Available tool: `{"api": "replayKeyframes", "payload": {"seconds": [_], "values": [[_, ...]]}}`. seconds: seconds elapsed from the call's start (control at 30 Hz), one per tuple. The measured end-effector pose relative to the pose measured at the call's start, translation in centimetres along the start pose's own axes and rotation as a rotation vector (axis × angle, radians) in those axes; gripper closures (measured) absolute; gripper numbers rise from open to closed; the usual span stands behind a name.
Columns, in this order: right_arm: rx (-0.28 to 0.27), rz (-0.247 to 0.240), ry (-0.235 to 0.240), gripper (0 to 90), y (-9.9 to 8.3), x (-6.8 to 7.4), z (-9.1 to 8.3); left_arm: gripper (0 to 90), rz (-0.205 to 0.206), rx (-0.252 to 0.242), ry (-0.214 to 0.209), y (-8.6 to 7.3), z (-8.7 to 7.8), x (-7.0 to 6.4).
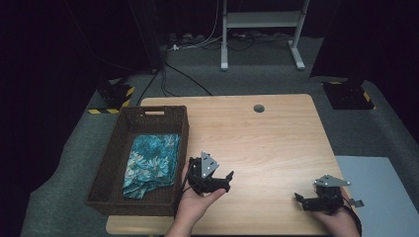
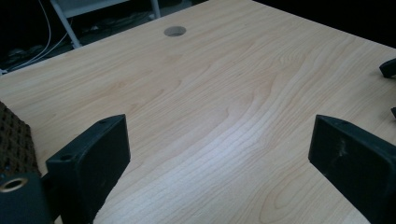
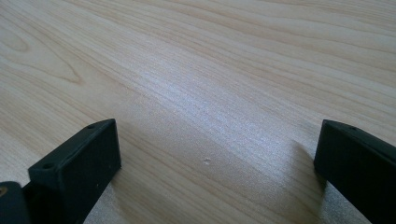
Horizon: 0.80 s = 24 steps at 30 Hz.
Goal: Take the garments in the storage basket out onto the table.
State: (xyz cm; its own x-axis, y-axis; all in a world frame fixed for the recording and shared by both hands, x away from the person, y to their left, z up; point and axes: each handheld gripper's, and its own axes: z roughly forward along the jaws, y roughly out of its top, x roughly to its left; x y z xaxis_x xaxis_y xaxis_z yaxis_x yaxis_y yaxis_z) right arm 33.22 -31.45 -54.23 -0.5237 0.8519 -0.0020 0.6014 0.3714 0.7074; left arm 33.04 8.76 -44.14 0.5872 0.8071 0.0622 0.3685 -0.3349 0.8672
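The folded floral cloth (image 1: 150, 165) lies inside the wicker basket (image 1: 113, 148) in the high view, so stowing looks finished, while each gripper view shows its hand-held gripper released, jaws wide over bare worktop (image 2: 224, 93).

The left claw (image 2: 219, 154) stands wide apart over the bare light-wood tabletop (image 2: 224, 84), its two black jaws rising from the bottom edge with nothing between them. A round cable hole (image 2: 174, 31) lies in the tabletop, well beyond the claw. Just beside the claw's left jaw, a corner of the dark woven basket (image 2: 16, 140) shows. Past the hole, white cables (image 2: 44, 28) trail in the dark.
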Motion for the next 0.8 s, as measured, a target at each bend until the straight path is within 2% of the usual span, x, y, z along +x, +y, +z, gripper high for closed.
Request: {"api": "replayKeyframes", "payload": {"seconds": [0.8], "values": [[-0.008,0.004,0.003,2.6,0.0,0.0,-0.1,5.9,-0.024,-0.018,0.033,0.4,-1.5,1.4]]}}
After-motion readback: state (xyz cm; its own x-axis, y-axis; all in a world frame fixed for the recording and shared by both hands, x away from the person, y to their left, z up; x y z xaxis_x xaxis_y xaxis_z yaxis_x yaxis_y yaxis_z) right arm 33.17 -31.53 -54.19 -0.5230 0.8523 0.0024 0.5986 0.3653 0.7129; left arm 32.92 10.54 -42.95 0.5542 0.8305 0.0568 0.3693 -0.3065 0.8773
